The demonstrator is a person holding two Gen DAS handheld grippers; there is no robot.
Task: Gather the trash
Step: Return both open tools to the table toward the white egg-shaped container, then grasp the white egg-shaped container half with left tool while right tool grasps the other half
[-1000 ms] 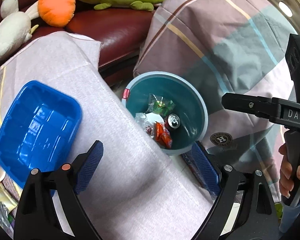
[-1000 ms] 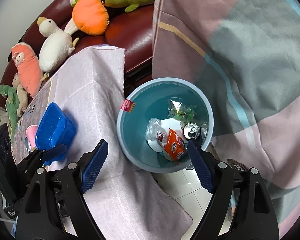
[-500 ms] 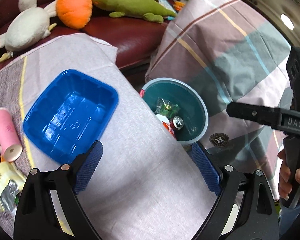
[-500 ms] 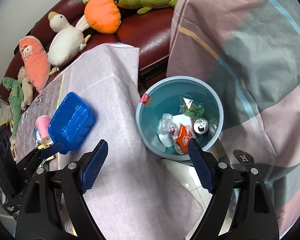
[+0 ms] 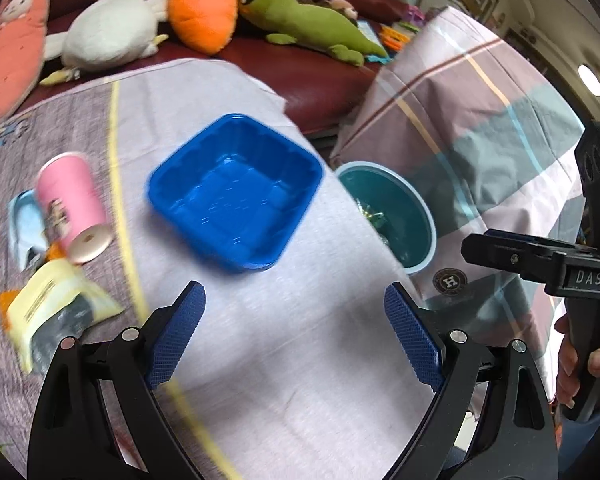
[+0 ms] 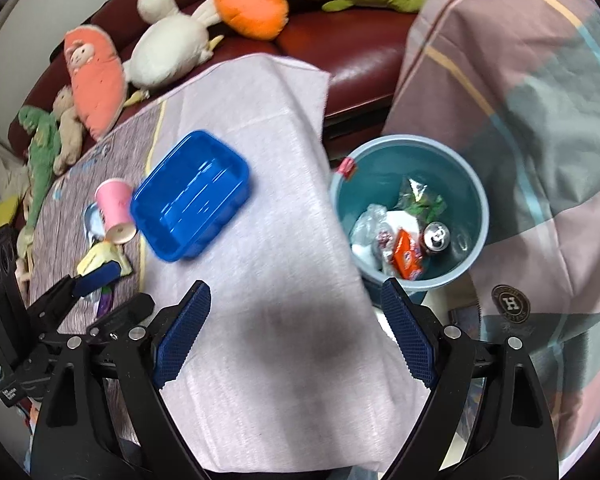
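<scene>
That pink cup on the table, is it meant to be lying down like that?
Probably not. The pink cup lies tipped on its side beside the blue tray, with loose wrappers close by. It looks like litter not yet in the bin.

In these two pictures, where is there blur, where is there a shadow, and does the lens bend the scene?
Left wrist view: motion blur smears the pink paper cup and the yellow snack wrapper; the blue plastic tray is softer at its edges. Right wrist view: sharper, with a dark soft shadow on the pale tablecloth; the teal trash bin is clear. Both views: fisheye curving, black corners.
</scene>
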